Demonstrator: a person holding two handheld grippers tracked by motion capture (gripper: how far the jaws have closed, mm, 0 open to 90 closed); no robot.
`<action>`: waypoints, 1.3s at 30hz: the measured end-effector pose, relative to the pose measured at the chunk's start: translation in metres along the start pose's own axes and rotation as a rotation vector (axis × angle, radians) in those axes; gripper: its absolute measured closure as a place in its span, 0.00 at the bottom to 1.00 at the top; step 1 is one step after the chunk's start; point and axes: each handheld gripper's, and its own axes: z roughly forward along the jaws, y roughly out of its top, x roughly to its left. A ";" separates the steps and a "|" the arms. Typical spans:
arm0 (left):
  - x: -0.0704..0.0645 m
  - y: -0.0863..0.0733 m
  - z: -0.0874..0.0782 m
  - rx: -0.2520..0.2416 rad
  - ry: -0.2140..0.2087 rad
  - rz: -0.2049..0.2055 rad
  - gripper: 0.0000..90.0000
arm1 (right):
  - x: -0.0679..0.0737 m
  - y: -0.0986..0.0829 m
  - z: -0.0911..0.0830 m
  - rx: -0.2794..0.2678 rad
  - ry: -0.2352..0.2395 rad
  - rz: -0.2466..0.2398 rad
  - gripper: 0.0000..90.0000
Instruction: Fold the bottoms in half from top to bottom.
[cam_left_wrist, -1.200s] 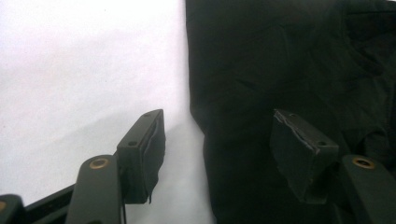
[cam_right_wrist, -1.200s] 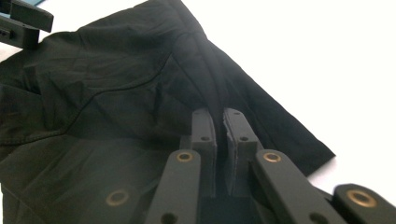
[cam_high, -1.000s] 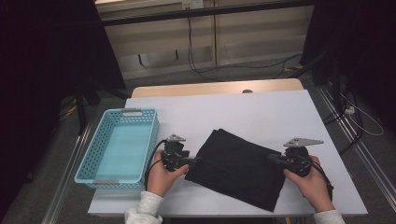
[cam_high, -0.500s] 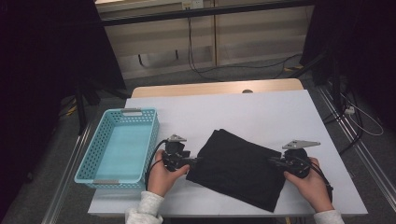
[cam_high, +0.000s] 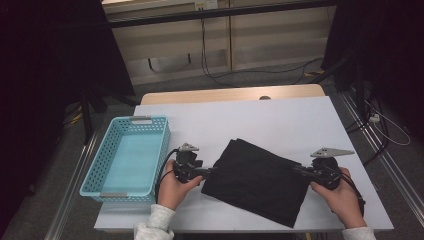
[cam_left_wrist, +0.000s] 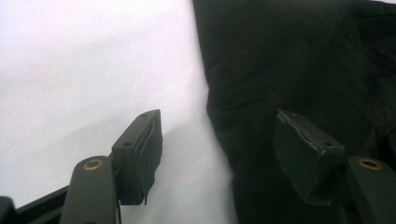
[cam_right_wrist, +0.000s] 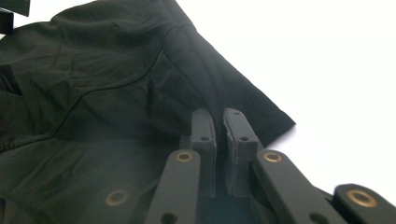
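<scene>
A black cloth (cam_high: 260, 182) lies folded flat on the white table (cam_high: 280, 120), near its front edge. My left gripper (cam_high: 210, 170) is at the cloth's left edge. In the left gripper view the left gripper (cam_left_wrist: 217, 119) is open, one jaw over bare table and the other over the cloth (cam_left_wrist: 299, 70), with the cloth's edge between them. My right gripper (cam_high: 296, 169) is at the cloth's right side. In the right gripper view the right gripper (cam_right_wrist: 219, 114) is shut on a raised fold of the cloth (cam_right_wrist: 102, 79).
An empty light-blue plastic basket (cam_high: 129, 155) stands on the table's left side, close to my left hand. Bare white tabletop stretches behind the cloth. Cables and dark stands line the floor beyond the table.
The right gripper has shifted slightly to the right at the cloth's edge. The left gripper and the basket have not visibly moved.
</scene>
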 end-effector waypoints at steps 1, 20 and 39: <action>0.000 0.000 0.000 0.003 -0.003 0.002 0.37 | -0.001 0.000 -0.001 0.004 -0.004 0.004 0.93; -0.003 0.002 0.004 0.008 -0.006 0.009 0.37 | -0.014 -0.013 -0.001 0.050 -0.115 0.020 0.60; -0.001 0.002 0.003 0.007 -0.004 0.001 0.37 | 0.005 0.011 0.015 0.022 0.017 -0.059 0.93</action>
